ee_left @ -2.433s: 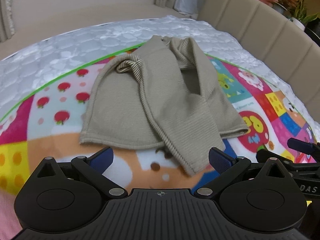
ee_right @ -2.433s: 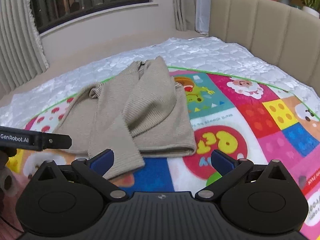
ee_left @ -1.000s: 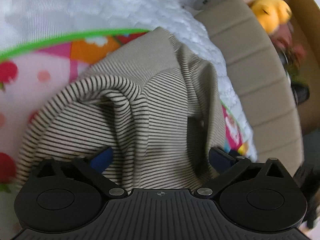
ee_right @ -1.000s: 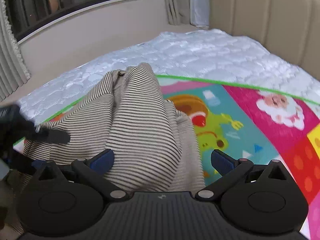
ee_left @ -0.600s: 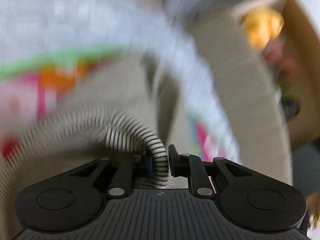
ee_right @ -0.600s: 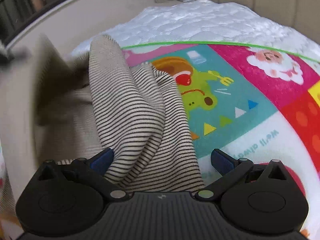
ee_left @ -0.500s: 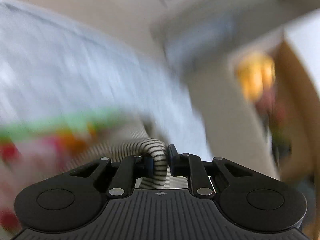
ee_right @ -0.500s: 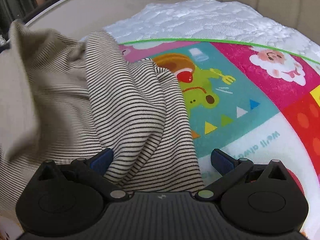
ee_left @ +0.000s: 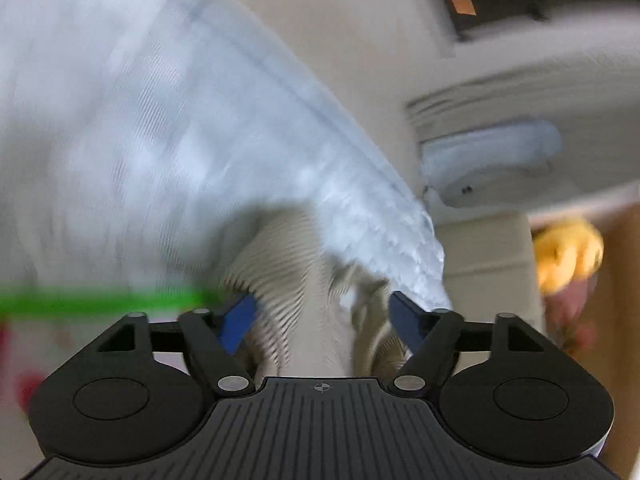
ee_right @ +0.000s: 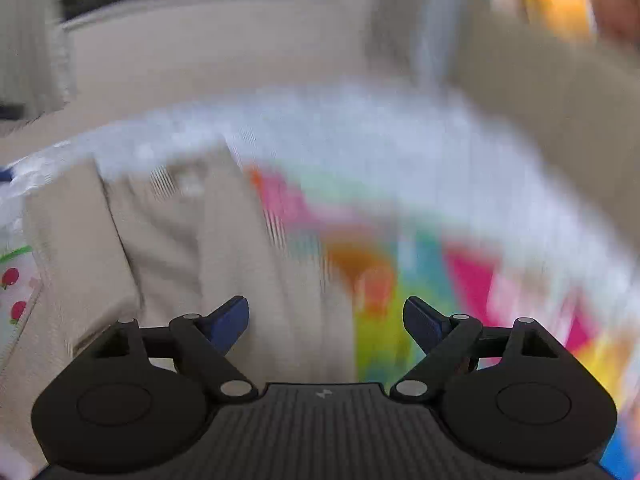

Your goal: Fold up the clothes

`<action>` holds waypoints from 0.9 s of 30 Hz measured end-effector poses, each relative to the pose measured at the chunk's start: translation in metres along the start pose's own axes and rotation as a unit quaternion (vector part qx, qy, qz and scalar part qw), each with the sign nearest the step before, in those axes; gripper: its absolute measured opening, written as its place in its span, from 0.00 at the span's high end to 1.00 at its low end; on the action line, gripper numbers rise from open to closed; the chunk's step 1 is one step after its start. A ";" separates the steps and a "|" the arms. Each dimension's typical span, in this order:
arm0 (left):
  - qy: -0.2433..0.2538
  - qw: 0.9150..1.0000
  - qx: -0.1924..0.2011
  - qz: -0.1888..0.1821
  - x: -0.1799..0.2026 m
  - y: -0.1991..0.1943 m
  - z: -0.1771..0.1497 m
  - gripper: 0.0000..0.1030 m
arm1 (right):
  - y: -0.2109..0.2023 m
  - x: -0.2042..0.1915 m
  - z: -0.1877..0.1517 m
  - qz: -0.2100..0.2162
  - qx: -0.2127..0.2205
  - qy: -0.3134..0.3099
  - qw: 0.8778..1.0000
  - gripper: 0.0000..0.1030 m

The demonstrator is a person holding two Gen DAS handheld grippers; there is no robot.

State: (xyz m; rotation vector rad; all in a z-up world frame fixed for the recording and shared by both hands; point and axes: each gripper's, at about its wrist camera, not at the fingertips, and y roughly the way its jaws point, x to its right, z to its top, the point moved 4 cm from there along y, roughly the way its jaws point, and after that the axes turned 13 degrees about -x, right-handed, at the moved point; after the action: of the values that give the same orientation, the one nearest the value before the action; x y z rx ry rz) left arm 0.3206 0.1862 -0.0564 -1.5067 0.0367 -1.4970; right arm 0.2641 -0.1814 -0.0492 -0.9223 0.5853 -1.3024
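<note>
Striped beige garment [ee_left: 296,280]: bunched fabric lies between the wide-set blue pads of the left gripper [ee_left: 320,316], whose jaws are opening and do not visibly press it; in the right wrist view the same garment [ee_right: 168,248] lies on the colourful play mat [ee_right: 420,264], left of centre. Right gripper [ee_right: 326,320]: jaws wide apart but closing, with the cloth's edge and mat blurred below, nothing visibly gripped. Surroundings, much smeared: white quilted bedspread [ee_left: 160,128] beyond the mat's green border, beige padded headboard [ee_right: 540,92], yellow plush toy [ee_left: 568,252].

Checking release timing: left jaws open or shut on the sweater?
Open and opening: left gripper pads stand wide, striped sweater bunched loosely between them.
</note>
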 end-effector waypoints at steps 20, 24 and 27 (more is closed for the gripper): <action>0.189 0.970 -0.030 0.151 -0.002 0.084 -0.027 0.36 | 0.157 -0.014 0.101 -0.187 -0.001 -0.183 0.965 0.84; 0.198 0.962 -0.027 0.186 -0.011 0.088 -0.027 0.30 | 0.158 -0.004 0.095 -0.158 0.001 -0.149 0.976 0.65; 0.157 0.973 -0.027 0.170 -0.019 0.078 -0.020 0.30 | 0.109 0.011 0.090 -0.119 0.046 -0.106 0.986 0.54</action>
State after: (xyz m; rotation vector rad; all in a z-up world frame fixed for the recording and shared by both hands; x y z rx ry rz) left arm 0.3460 0.1457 -0.1234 -1.2183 0.5021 -1.4451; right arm 0.3991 -0.1700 -0.0907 -1.0615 0.2522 -1.4098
